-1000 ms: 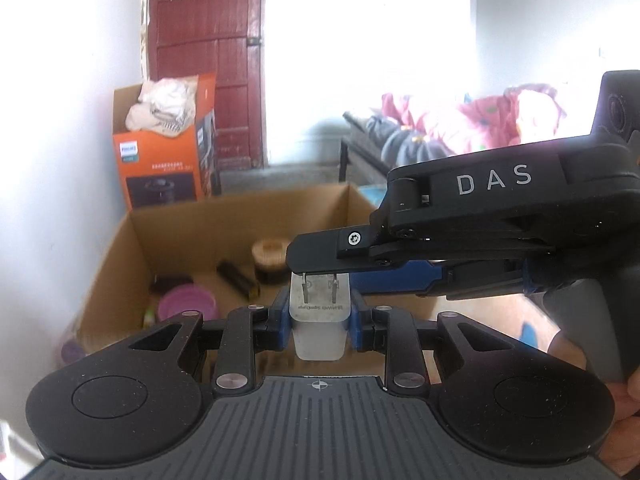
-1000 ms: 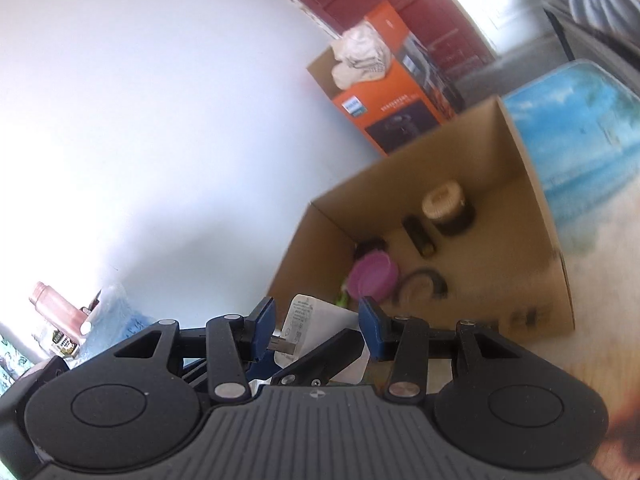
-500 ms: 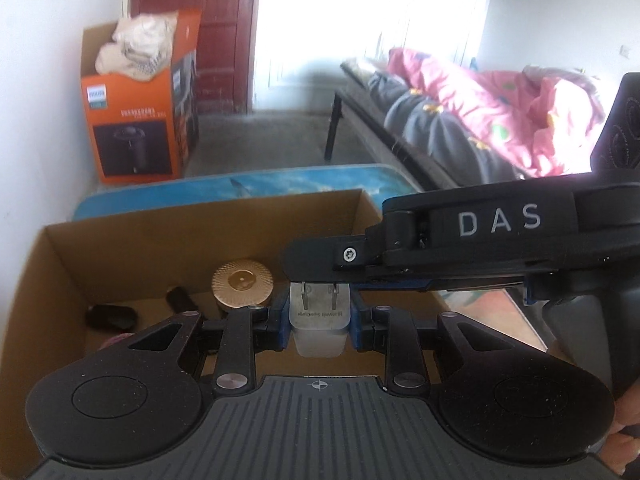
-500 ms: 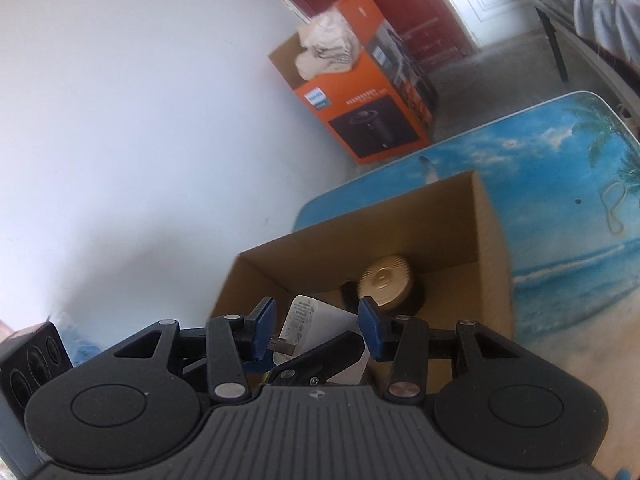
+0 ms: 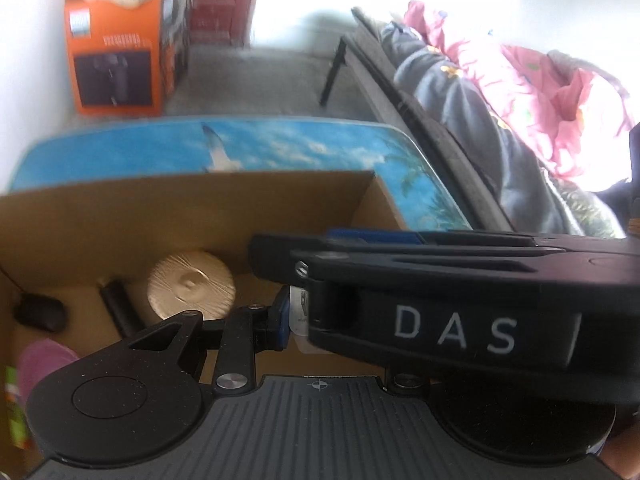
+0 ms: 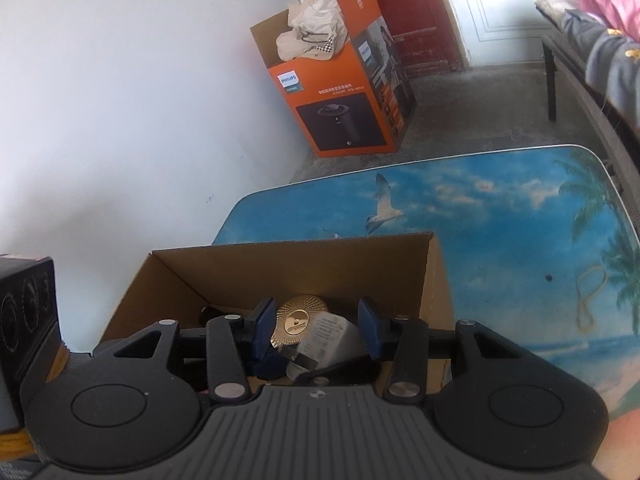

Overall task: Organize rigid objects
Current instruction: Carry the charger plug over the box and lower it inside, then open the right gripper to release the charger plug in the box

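While the right claw (image 6: 316,334) hangs spread at lower centre, the left claw (image 5: 298,316) pinches a white charger (image 6: 328,340) above the cardboard box (image 6: 280,268).

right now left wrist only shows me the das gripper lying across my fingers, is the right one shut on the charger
Observer: No. In the right wrist view the right gripper is open: its blue pads sit either side of the white charger, neither visibly pressing it.
Operator: ok whats under it
Observer: The open cardboard box. From that view the charger hangs just in front of the gold lid lying inside the box.
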Motion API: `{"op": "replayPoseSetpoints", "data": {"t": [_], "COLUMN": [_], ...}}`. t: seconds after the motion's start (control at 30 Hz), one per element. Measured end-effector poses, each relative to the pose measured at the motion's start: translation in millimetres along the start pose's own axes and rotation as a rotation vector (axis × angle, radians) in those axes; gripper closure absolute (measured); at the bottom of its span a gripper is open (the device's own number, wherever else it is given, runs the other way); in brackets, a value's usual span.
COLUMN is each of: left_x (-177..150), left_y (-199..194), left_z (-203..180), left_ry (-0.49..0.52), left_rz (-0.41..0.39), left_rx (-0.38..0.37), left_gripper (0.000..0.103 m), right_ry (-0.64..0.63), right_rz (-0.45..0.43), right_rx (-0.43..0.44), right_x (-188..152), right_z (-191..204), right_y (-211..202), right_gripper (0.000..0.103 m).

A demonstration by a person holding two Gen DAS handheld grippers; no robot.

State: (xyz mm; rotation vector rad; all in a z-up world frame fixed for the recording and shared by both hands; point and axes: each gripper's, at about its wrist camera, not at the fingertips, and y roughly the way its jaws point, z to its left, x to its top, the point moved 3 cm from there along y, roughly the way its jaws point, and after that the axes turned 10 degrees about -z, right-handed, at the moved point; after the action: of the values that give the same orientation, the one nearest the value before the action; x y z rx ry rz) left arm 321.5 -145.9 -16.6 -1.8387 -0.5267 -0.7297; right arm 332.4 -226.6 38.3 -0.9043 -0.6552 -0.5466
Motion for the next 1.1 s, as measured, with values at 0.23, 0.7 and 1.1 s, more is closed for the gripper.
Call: {"op": "replayPoseSetpoints", "data": {"t": [0.23,0.7,1.1], "left_x": [6,4,12], "left_y": [10,34,-17], "left_z": [5,10,-1], "left_ry": [-0.044,-0.104,-0.049], "left_rz": [0.031,0.084,-0.066], "left_rx": [0.022,0.006,0.005], "left_gripper": [0.077,0.074,0.042], "right_ry": [-0.008,0.007,0.080], "right_rz": [-0.019,-0.070,-0.157], "right_rx": [-0.005,-0.003,0.055], "right_x": [5,12,10], "right_z": [-4,-14,-13], "right_y": [2,-9,-55], "right_gripper": [0.054,0.054,0.054]}}
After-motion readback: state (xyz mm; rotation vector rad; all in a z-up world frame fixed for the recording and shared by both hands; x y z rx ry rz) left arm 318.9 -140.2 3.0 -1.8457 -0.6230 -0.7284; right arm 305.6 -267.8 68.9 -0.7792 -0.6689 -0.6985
